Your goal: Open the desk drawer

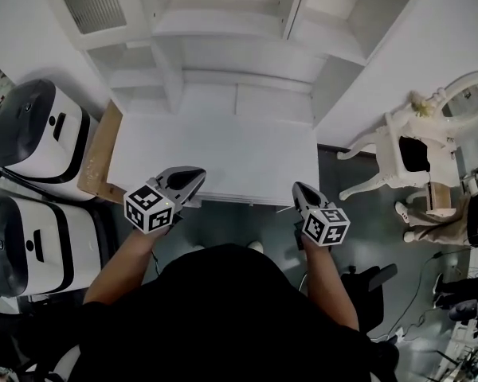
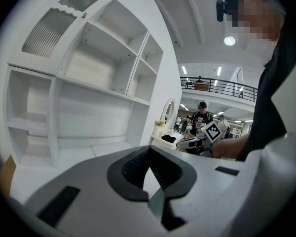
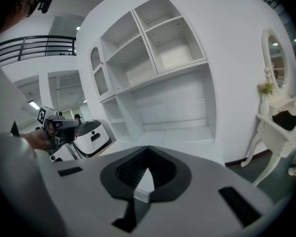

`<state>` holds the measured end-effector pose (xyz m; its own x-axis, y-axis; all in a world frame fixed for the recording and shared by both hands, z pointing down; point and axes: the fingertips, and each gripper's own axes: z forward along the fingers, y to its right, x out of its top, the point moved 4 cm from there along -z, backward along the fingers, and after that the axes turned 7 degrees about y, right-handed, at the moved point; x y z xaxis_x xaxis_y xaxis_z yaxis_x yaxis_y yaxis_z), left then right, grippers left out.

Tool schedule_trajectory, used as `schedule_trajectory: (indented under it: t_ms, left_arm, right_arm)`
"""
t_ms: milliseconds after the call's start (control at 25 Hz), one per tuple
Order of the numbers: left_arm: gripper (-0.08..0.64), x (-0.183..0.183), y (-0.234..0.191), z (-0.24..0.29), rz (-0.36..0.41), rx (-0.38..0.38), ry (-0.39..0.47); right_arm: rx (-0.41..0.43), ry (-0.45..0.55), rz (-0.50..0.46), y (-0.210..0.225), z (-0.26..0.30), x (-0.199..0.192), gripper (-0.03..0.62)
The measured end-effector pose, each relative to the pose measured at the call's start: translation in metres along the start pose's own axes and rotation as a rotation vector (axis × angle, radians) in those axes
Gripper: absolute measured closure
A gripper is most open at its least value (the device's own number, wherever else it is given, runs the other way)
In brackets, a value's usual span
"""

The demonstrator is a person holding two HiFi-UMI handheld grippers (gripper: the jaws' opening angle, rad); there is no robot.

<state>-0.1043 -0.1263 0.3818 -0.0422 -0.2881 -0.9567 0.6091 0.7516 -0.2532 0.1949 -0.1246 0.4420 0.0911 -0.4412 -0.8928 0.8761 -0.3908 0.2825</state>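
Head view: a white counter (image 1: 223, 157) stands under a white shelf unit (image 1: 223, 46), with 2 white machines (image 1: 32, 134) at its left. The left hand-held gripper (image 1: 196, 180) and the right hand-held gripper (image 1: 299, 189) hover just before its near edge. Each carries a cube with black-and-white square markers. The desk drawer cannot be picked out from above.

Left gripper view: the jaws are together on nothing, facing the shelves.

Right gripper view: the jaws are together and empty, with a mirrored side table (image 3: 278, 125) at the right.
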Motion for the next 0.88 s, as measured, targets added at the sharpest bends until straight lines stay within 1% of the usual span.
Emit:
schedule_trajectory:
  t_ms: [240, 440, 560, 680, 880]
  left_arm:
    - [0.551, -0.003, 0.001, 0.002, -0.009, 0.048, 0.001]
    - [0.551, -0.005, -0.001, -0.001, -0.021, 0.088, 0.006]
    - [0.551, -0.01, -0.003, -0.002, -0.03, 0.103, -0.002]
    - [0.551, -0.017, -0.004, -0.004, -0.042, 0.12, -0.014]
    - [0.551, -0.028, -0.01, -0.012, -0.058, 0.157, -0.042]
  right_arm:
    - [0.033, -0.021, -0.006, 0.012, 0.012, -0.002, 0.591]
    - [0.059, -0.072, -0.016, 0.018, 0.027, -0.019, 0.591]
    - [0.057, -0.115, -0.01, 0.027, 0.038, -0.039, 0.591]
    - [0.055, -0.185, 0.013, 0.034, 0.049, -0.069, 0.591]
    - [0.079, -0.277, 0.051, 0.036, 0.068, -0.115, 0.591]
